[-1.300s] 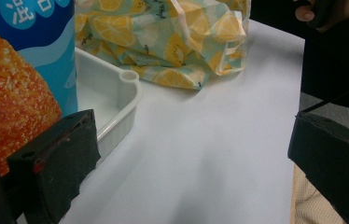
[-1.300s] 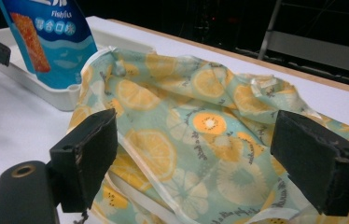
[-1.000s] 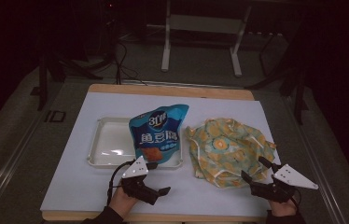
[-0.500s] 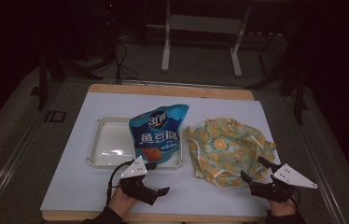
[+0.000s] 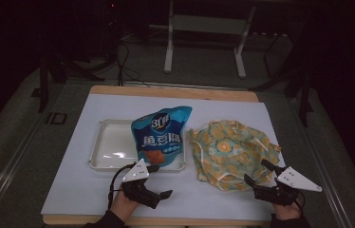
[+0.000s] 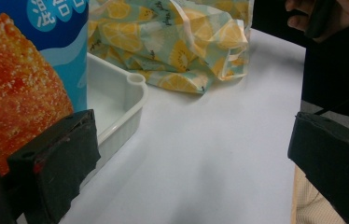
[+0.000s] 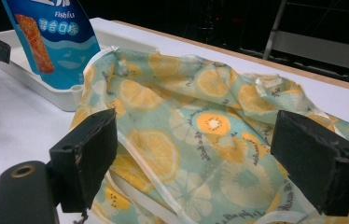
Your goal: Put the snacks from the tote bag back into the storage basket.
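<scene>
The citrus-print bag (image 5: 232,152) lies crumpled on the white table cover (image 5: 95,190), directly ahead of the right gripper (image 5: 261,176). In the right gripper view the bag (image 7: 200,140) fills the space between and beyond the two jaws, which stand wide apart and grip nothing. The blue snack pouch (image 5: 161,137) rests in the white tray (image 5: 107,147), just ahead of the left gripper (image 5: 159,183) and to the left of the bag. In the left gripper view, the jaws stand wide apart, with the tray corner (image 6: 133,93) near the left jaw and bare cover between them.
</scene>
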A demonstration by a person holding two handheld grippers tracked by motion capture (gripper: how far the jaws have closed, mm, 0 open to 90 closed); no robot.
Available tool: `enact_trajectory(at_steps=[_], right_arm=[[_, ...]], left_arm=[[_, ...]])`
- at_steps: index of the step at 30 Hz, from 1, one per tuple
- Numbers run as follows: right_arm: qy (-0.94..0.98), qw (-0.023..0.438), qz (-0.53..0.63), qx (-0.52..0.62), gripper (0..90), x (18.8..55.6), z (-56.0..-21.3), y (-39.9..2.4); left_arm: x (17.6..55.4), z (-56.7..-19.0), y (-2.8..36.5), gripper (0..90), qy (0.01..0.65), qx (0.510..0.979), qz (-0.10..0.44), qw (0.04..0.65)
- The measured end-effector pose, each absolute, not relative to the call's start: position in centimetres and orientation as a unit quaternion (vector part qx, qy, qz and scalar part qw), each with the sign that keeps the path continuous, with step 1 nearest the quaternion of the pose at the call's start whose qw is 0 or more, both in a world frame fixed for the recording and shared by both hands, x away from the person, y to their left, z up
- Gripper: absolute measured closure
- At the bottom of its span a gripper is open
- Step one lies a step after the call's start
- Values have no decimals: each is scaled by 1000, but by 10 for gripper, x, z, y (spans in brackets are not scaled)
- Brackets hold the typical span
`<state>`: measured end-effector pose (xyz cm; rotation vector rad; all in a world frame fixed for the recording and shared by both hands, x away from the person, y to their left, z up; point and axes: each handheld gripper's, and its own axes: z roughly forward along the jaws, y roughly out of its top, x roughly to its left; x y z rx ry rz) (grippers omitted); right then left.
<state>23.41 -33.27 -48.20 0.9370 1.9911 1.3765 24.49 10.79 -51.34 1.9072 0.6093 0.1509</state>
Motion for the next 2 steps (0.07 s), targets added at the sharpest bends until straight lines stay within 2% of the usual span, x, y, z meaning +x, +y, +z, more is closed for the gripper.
enact_trajectory(at_steps=[2], right_arm=[[739,270,511,347,147,234,-482,-333]], left_arm=[[245,-514,108,24,257,801,64,536]])
